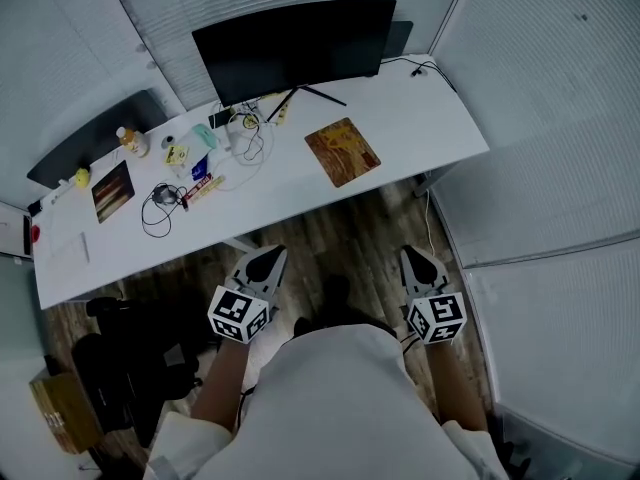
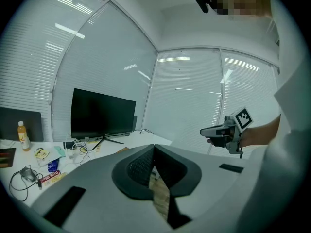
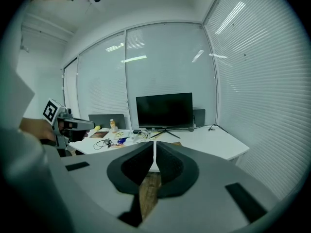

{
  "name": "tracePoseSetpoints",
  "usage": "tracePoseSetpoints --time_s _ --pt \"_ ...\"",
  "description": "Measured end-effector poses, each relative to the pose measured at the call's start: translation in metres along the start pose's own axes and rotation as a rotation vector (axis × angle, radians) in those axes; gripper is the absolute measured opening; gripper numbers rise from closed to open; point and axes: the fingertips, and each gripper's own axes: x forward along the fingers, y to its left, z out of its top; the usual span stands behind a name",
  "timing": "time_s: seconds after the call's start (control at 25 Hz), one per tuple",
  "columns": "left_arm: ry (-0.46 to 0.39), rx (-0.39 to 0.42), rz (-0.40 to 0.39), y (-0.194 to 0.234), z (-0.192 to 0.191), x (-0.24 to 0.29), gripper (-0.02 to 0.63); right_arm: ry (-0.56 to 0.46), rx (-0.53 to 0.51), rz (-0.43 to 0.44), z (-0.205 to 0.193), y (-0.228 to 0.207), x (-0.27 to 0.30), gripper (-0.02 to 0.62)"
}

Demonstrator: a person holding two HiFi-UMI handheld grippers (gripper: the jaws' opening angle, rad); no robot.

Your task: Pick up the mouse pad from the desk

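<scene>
Fingers, left gripper [image 2: 154,148]: pressed together tip to tip, nothing between them.
Fingers, right gripper [image 3: 154,147]: closed flat on each other, empty.
Left gripper, head view [image 1: 270,258]: over the wood floor [image 1: 335,243], short of the front edge of the desk [image 1: 420,118], pointing toward it.
Right gripper, head view [image 1: 415,258]: level with the left one, also over the floor; the two are well apart, with the person's body between them.
Mouse pad [image 1: 342,151]: brown and patterned, flat on the right half of the desk, turned at an angle to the edge. It sits near the front edge, right of the monitor's stand. Nothing touches it, and it is well apart from both grippers.
Monitor [image 1: 295,43]: dark screen, at the back of the desk, centre.
Clutter left of the mouse pad: coiled black cable [image 1: 160,203], bottle [image 1: 132,142], small packets too small to tell.
Chair [image 1: 130,368]: black, on the floor at lower left, beside a cardboard box [image 1: 62,413].
Surround: white blinds [image 1: 540,68] behind and to the right of the desk.
</scene>
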Motion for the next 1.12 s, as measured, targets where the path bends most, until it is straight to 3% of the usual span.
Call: tracePoseSetpoints --time_s 0.64,1.12 --pt "0.040 0.005 0.095 0.016 0.019 0.090 0.018 0.058 -0.003 0.150 0.015 -0.075 0.099 0.038" --pt "0.071 -0.051 0.174 0.033 0.015 0.115 0.018 0.123 -0.025 0.237 0.015 -0.093 0.152 0.038"
